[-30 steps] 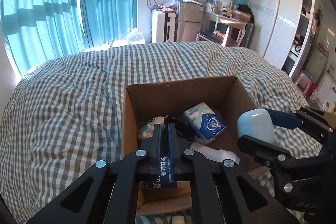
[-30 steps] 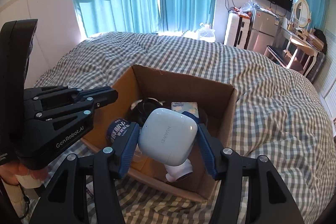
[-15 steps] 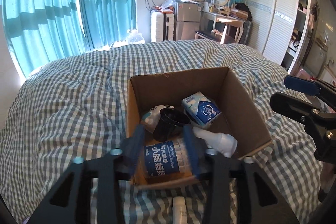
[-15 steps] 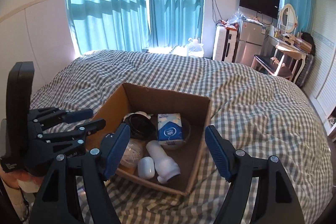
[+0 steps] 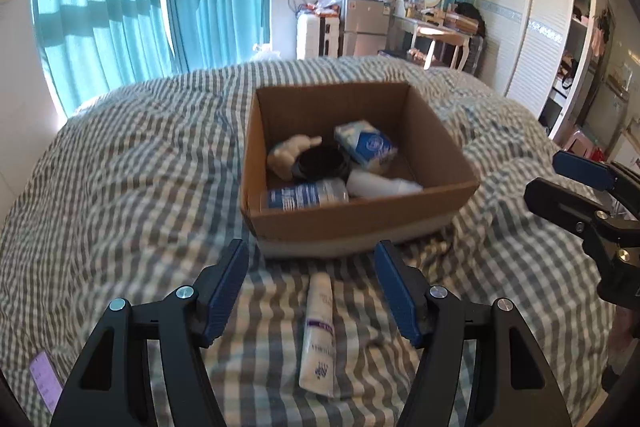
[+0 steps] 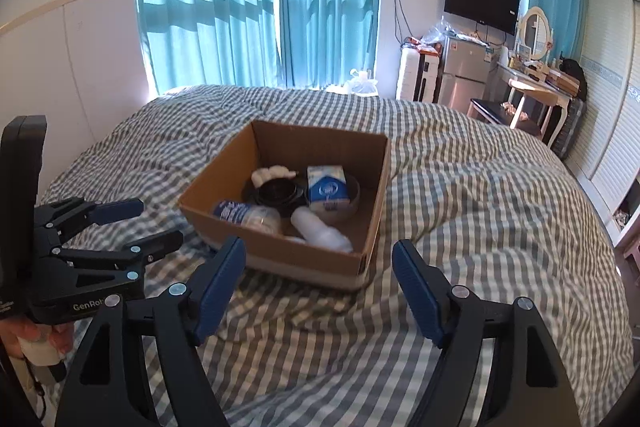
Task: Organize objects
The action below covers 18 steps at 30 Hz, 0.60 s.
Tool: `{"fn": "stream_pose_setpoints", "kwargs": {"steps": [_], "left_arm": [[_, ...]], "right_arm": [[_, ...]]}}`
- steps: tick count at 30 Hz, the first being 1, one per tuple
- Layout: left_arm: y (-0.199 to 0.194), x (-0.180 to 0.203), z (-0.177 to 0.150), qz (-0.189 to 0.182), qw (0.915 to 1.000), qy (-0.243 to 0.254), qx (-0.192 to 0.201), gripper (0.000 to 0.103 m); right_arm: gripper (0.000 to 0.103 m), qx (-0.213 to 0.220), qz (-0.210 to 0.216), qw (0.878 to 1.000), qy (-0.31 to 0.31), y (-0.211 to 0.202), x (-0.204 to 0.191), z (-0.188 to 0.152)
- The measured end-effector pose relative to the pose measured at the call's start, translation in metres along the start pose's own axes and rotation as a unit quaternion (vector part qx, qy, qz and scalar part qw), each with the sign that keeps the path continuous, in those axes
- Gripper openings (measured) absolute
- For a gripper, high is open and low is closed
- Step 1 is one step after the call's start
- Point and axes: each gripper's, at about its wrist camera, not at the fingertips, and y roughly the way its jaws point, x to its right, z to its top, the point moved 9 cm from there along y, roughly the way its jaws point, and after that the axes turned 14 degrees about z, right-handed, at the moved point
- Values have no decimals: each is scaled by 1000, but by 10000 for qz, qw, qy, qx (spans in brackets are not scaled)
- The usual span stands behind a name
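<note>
Both tools backed off box, jaws just opened, nothing between | left tool (image 5: 310,281), right tool (image 6: 318,281) spread | cardboard box (image 5: 360,219) on bed (image 5: 120,187), bottle (image 5: 304,195) inside | tube (image 5: 318,331) on bed beneath left tool

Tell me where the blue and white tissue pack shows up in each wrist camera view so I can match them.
Left wrist: the tissue pack lies inside the cardboard box, right of centre, toward the far wall.
Right wrist: the tissue pack stands near the box's far right corner.
Shared landmark: the black round container just left of it.
</note>
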Motion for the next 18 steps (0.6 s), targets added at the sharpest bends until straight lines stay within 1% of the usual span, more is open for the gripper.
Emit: {"fn": "stream_pose_setpoints", "kwargs": {"steps": [4,6,7,8,9,10,11,13,15,18], "left_arm": [[22,8,-19,131,9997,80,-196,68],[33,12,-28,136,9993,130,-316,67],[39,15,-33,117,9990,166,-402,61],[44,17,-37,90,9986,206,-477,51],[50,21,-42,53,9979,270,-580,45],[54,22,-46,33,9974,308,-646,35],[58,24,-49,8,9969,335,-713,32],[67,29,-55,-87,9956,363,-859,29],[74,33,-60,-151,9941,432,-987,28],[76,38,-66,-218,9927,521,-1065,26]], "right_arm": [[76,-225,84,9996,139,17,4,-22],[76,-338,82,9992,203,28,9,-33],[76,-382,66,9990,225,32,10,-37],[76,-426,45,9988,251,36,12,-41],[76,-464,39,9985,278,41,13,-45],[76,-506,65,9982,301,45,13,-48],[76,-543,99,9980,324,49,14,-51],[76,-600,135,9974,374,56,15,-55],[76,-644,156,9970,411,60,16,-58],[76,-647,154,9966,477,61,18,-59]]}}
